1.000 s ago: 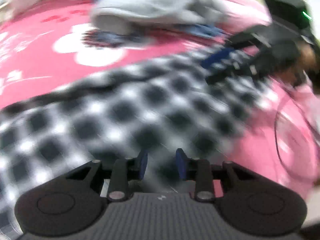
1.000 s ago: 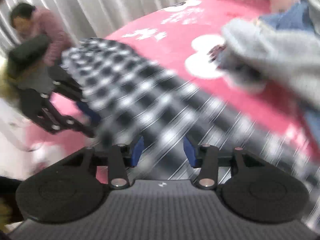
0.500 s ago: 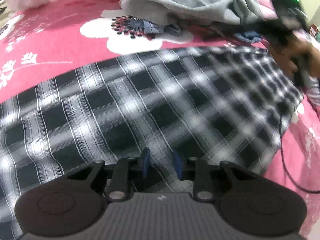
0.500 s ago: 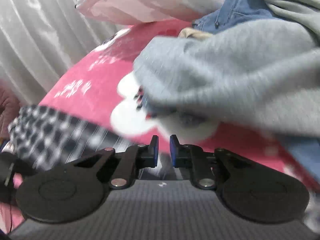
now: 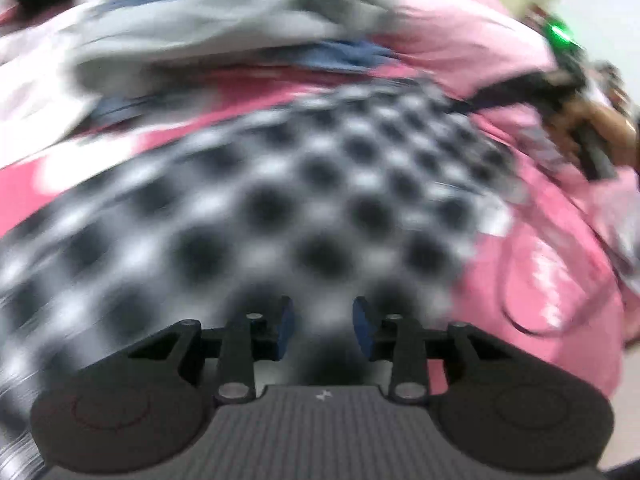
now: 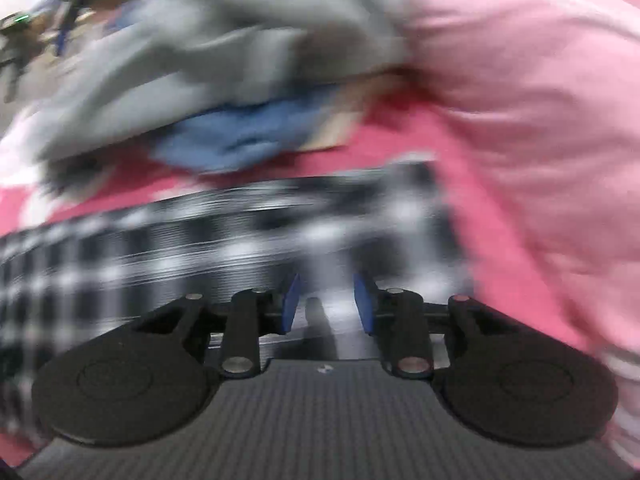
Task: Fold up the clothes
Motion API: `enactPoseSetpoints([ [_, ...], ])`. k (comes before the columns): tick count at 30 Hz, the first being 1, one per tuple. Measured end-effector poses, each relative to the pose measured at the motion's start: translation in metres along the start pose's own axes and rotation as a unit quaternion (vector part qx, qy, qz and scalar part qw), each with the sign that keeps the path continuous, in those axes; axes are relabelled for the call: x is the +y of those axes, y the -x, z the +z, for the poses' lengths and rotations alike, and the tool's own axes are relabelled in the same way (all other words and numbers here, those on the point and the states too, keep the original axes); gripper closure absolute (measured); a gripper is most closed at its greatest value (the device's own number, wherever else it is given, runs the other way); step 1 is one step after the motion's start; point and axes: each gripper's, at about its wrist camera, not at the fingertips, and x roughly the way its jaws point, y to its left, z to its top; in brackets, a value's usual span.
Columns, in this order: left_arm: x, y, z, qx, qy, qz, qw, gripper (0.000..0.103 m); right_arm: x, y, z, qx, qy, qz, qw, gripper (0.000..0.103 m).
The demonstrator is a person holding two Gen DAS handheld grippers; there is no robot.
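Both views heavily motion-blurred. My left gripper [image 5: 322,328] sits low over the checked garment [image 5: 280,208], black-and-white plaid spread across the pink bedcover [image 5: 540,264]. Blue pads apart at a moderate gap, plaid cloth visible between them; I cannot tell whether any fold is actually pinched.

My right gripper [image 6: 326,304] is over the same checked garment [image 6: 200,248], near its right edge where plaid meets the pink. Jaws parted to a similar moderate width; a dark shape stands between the pads, too smeared to identify, so hold or no hold I can't say.

Clutter behind the plaid: a grey garment [image 5: 208,28] heaped on the far side, with blue fabric [image 5: 348,56] tucked under it. From the right wrist the grey garment [image 6: 208,52] lies on top of the blue fabric [image 6: 248,136], just beyond the plaid's far edge, with a strip of bedcover [image 6: 360,148] between. A pale pink bundle [image 6: 520,100] bulks up on the right, close beside the plaid's corner.

In the left wrist view my right gripper [image 5: 532,88] shows at upper right near the plaid's far corner, green light on it. A thin dark cable [image 5: 516,308] loops on the bedcover to the right.
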Motion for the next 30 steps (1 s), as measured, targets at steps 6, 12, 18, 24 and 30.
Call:
enactPoseSetpoints([
  [6,-0.082,-0.046,0.017,-0.003,-0.103,-0.028,0.9943,0.062,-0.031,0.032,-0.053,0.042,0.0,-0.006,0.999,0.073],
  [12,-0.127,-0.08,0.019,0.0,-0.191,0.007,0.9815,0.062,-0.081,0.04,-0.073,0.053,-0.147,-0.013,0.988,0.073],
  [18,-0.147,-0.094,0.022,-0.006,-0.23,0.031,0.9726,0.062,-0.114,0.027,-0.087,0.083,-0.234,-0.022,0.968,0.072],
  [24,-0.17,-0.107,0.043,-0.024,-0.25,0.024,0.9676,0.061,-0.126,0.027,-0.093,0.05,-0.281,0.043,0.957,0.102],
  [30,-0.209,-0.146,0.074,-0.054,-0.277,0.013,0.9592,0.055,-0.133,0.044,-0.082,0.014,-0.301,0.074,0.951,0.102],
])
